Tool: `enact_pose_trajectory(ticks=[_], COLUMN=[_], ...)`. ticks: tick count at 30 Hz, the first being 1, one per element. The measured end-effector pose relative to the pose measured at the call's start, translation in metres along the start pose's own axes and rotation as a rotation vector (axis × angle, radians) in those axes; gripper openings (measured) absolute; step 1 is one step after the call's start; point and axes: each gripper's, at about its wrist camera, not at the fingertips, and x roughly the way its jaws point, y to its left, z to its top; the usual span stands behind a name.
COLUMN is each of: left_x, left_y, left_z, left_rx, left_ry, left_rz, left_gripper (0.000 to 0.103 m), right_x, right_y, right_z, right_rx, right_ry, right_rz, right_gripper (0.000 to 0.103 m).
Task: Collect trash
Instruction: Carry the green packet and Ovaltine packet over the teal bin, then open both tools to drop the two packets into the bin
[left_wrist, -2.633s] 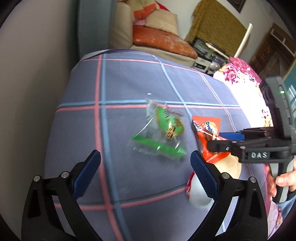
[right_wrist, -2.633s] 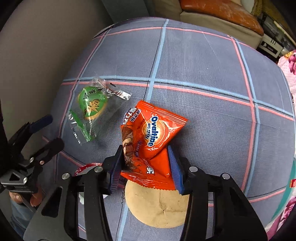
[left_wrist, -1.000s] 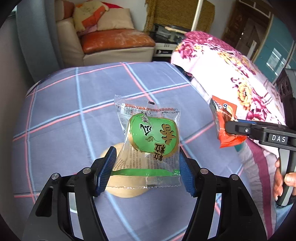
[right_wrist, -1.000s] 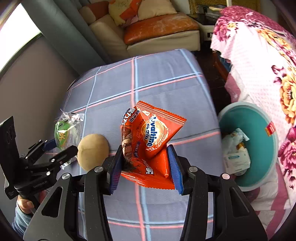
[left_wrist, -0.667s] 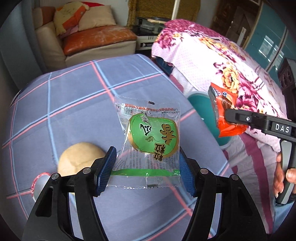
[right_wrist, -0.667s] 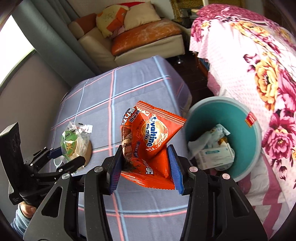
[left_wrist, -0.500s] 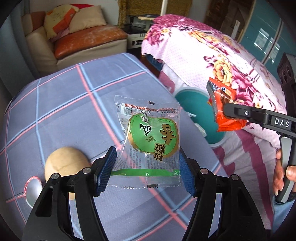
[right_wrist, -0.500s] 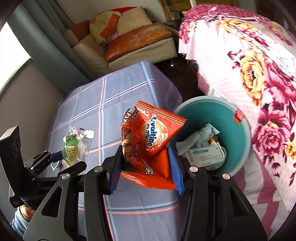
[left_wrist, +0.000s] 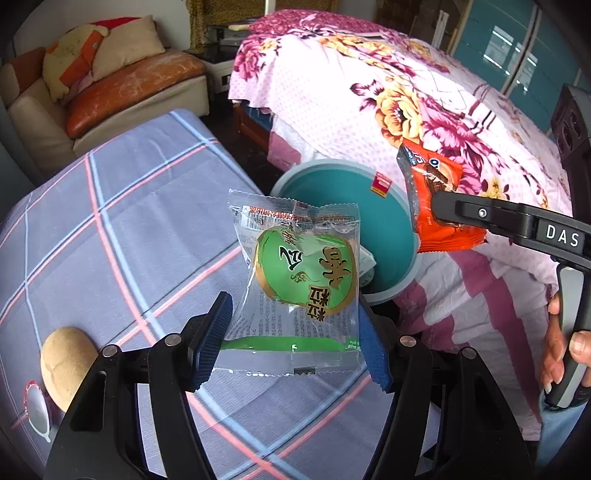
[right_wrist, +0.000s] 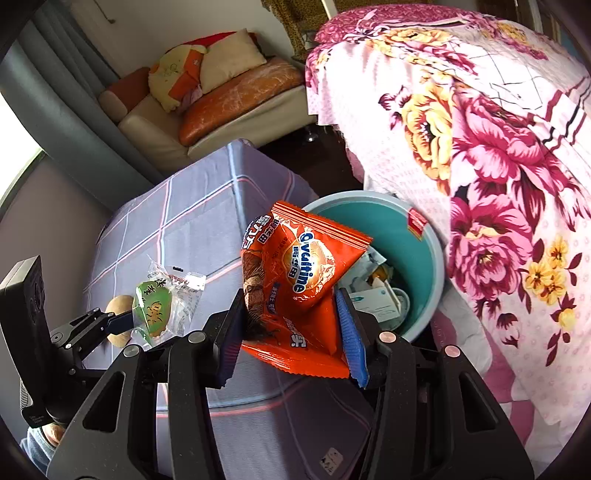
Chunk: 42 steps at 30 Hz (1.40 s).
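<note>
My left gripper is shut on a clear wrapper with a green label, held in the air above the table's right edge. My right gripper is shut on an orange Ovaltine packet, held near the rim of a teal trash bin on the floor. The bin holds several paper scraps. In the left wrist view the right gripper and orange packet hang over the bin's right side. In the right wrist view the left gripper and green wrapper are at lower left.
A round bun and a white lid with a red rim lie on the checked blue-grey tablecloth. A bed with a pink floral cover stands right of the bin. A sofa with cushions is behind the table.
Both grippers lifted their packets off the table and swung right. The teal bin came into view and is now close under the orange packet.
</note>
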Motion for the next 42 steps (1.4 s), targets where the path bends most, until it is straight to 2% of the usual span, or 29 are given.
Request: enact_pose_trajectory(ticks=[9, 20, 27, 29, 37, 39, 41, 42], left_x=[0.026, 0.048, 0.054, 0.054, 0.042, 0.038, 0.034, 0.032], left_y=[-0.025, -0.041, -0.045, -0.041, -0.017, -0.009, -0.003, 0.000], left_z=[0.014, 0.030, 0.037, 0.035, 0.025, 0.023, 0.021, 0.021], left_rx=[0.045, 0.061, 0.064, 0.055, -0.004, -0.020, -0.034, -0.042], left_ry=[0.037, 0.054, 0.047, 0.045, 0.025, 0.016, 0.009, 0.005], left_rz=[-0.014, -0.066, -0.072, -0.066, -0.068, -0.068, -0.068, -0.068], left_gripper=[0.066, 0.067, 0.082, 0.089, 0.090, 0.090, 0.091, 0.092], right_x=[-0.004, 0.001, 0.003, 0.006, 0.021, 0.025, 0.027, 0.028], right_y=[-0.029, -0.046, -0.051, -0.049, -0.036, -0.031, -0.026, -0.024], right_z=[0.004, 0.014, 0.022, 0.023, 0.028, 0.030, 0.032, 0.032], right_rx=[0.043, 0.052, 0.057, 0.052, 0.028, 0.019, 0.016, 0.016], right_ry=[-0.014, 0.003, 0.006, 0.014, 0.042, 0.046, 0.053, 0.052], right_rz=[-0.014, -0.056, -0.077, -0.082, -0.090, -0.093, -0.091, -0.091], right_gripper=[0.046, 0.047, 0.047, 0.047, 0.047, 0.052, 0.077, 0.079])
